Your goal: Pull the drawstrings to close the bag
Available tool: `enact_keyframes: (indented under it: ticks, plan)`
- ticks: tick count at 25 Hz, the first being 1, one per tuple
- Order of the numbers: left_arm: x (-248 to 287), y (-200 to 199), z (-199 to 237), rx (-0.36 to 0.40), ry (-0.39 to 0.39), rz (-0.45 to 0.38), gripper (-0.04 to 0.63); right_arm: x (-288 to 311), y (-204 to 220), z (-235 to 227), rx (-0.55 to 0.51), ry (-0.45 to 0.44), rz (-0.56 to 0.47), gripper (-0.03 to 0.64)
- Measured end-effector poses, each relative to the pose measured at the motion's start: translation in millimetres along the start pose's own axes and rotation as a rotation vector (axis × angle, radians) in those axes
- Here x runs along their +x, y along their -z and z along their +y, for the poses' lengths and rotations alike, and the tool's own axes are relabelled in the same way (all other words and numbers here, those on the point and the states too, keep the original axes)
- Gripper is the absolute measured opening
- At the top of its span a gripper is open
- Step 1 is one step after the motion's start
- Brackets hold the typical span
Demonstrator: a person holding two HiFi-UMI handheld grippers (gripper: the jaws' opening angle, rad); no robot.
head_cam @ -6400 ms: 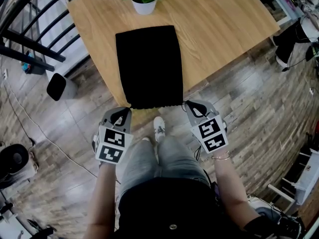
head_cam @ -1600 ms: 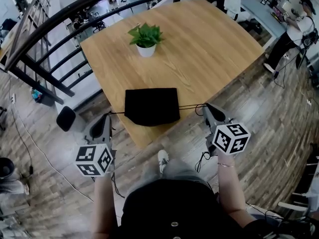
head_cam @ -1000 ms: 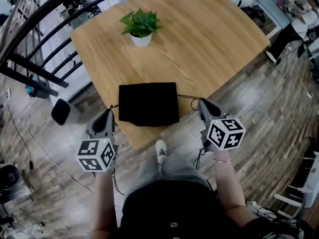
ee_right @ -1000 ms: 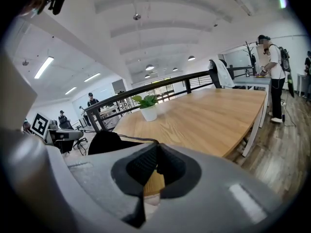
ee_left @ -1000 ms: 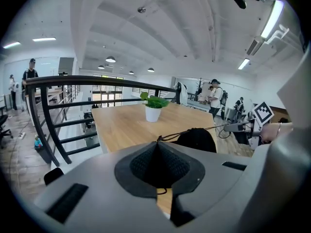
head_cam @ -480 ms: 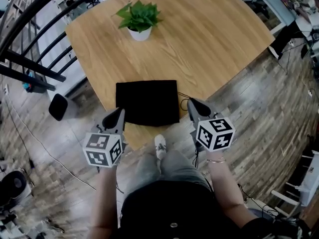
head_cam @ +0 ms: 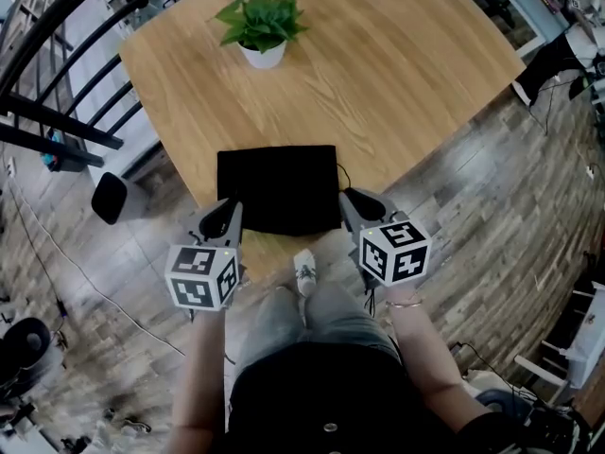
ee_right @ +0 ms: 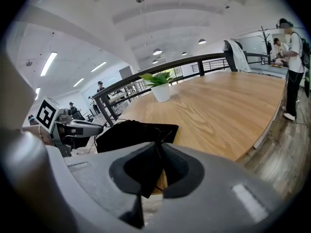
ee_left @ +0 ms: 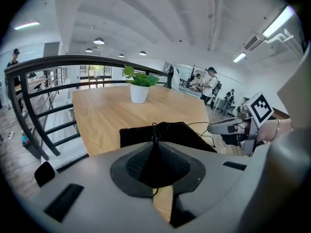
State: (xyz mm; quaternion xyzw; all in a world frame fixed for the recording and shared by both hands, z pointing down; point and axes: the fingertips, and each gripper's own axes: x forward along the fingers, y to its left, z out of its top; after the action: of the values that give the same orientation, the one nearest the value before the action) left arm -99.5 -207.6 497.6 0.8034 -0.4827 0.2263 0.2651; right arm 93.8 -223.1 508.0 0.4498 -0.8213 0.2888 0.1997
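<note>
The black drawstring bag [head_cam: 277, 187] lies bunched short near the front edge of the wooden table [head_cam: 397, 55]. My left gripper [head_cam: 231, 210] sits at the bag's left front corner, shut on a thin black drawstring [ee_left: 154, 130] that runs up out of its jaws. My right gripper [head_cam: 349, 200] is at the bag's right front corner. Its jaws have just been opening and now stand slightly apart, with the other slack cord [ee_right: 158, 139] still lying between them. From each gripper view the bag [ee_left: 167, 131] [ee_right: 131, 132] and the opposite gripper [ee_left: 228, 126] [ee_right: 80, 128] show.
A potted green plant [head_cam: 260, 25] stands at the table's far side. A black railing [head_cam: 57, 74] runs along the left. A dark round object [head_cam: 108, 197] sits on the wooden floor left of the table. People stand in the room's background.
Both grippers have come down and inward from wide of the bag to its front corners. The cords have gone from taut to slack. The right jaws have parted a little.
</note>
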Motion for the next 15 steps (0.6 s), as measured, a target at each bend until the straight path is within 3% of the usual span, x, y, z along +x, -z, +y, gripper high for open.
enact_keyframes:
  ticks: [6,9,15]
  plan:
    - [-3.8,-0.1,-1.8,-0.011,-0.003,-0.005,0.132,-5.0,2.1,-2.5,0.010,0.018,0.000,0.110]
    - [-10.9,-0.7,-1.8,-0.011,-0.027,-0.019,0.220,-12.4,1.2,-0.2,0.009,0.025,-0.014,0.129]
    - [-31.9,-5.3,-6.9,-0.008,-0.026,-0.066,0.242,-33.2,-5.3,12.7,0.001,0.048,-0.068,0.147]
